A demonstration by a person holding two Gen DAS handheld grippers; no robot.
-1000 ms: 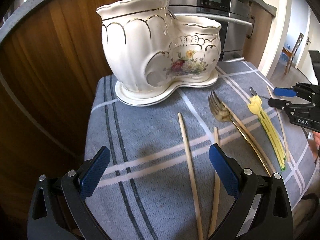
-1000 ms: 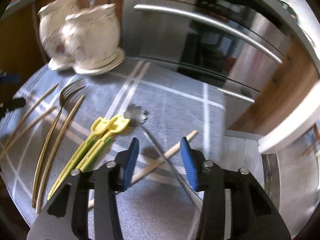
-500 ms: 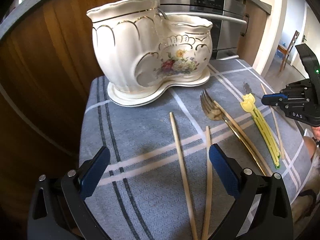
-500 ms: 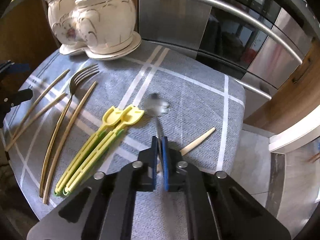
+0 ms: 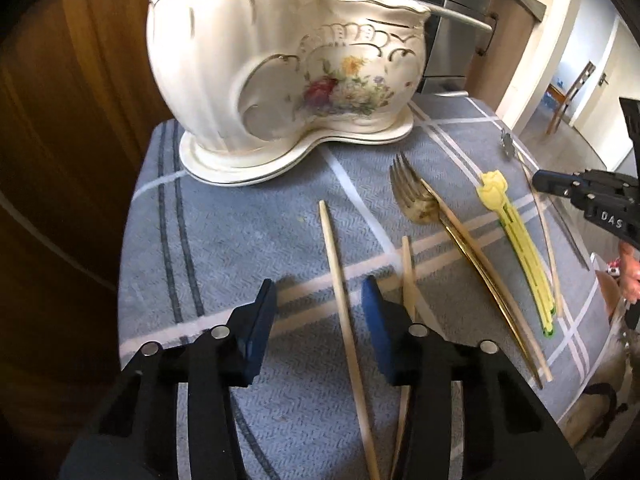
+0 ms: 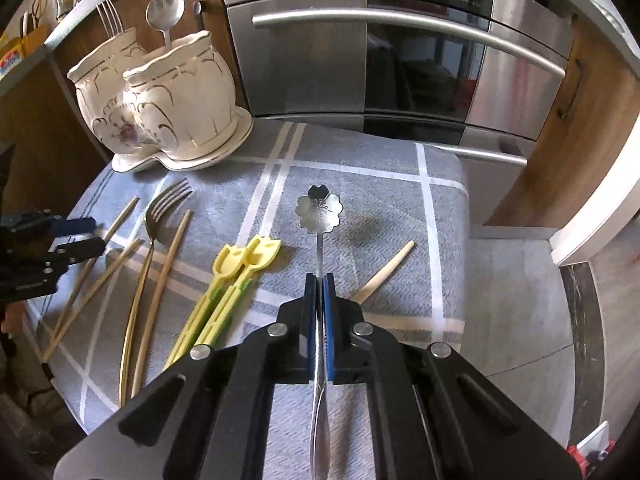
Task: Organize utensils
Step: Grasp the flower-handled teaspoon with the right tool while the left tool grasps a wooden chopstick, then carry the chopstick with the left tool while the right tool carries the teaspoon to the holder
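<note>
My right gripper point(image 6: 319, 280) is shut on the handle of a silver flower-shaped spoon point(image 6: 319, 210) and holds it above the grey checked cloth point(image 6: 360, 184). My left gripper point(image 5: 318, 312) is open, its jaws on either side of a wooden chopstick point(image 5: 340, 280) lying on the cloth. A gold fork point(image 5: 416, 196), more chopsticks point(image 5: 406, 268) and yellow tulip-topped chopsticks point(image 5: 516, 240) lie to the right. The white floral ceramic holder point(image 5: 288, 60) stands at the back; in the right wrist view it point(image 6: 168, 96) holds a spoon point(image 6: 165, 10) and a fork.
A stainless oven point(image 6: 400, 60) with bar handles stands behind the table. One short chopstick point(image 6: 384, 274) lies right of the held spoon. Wooden cabinet panels point(image 5: 60, 140) close off the left. The table edge drops to a tiled floor point(image 6: 512, 300) on the right.
My right gripper shut on the flower spoon's handle and lifted it. My left gripper moved forward and down over a chopstick and its jaws narrowed.
</note>
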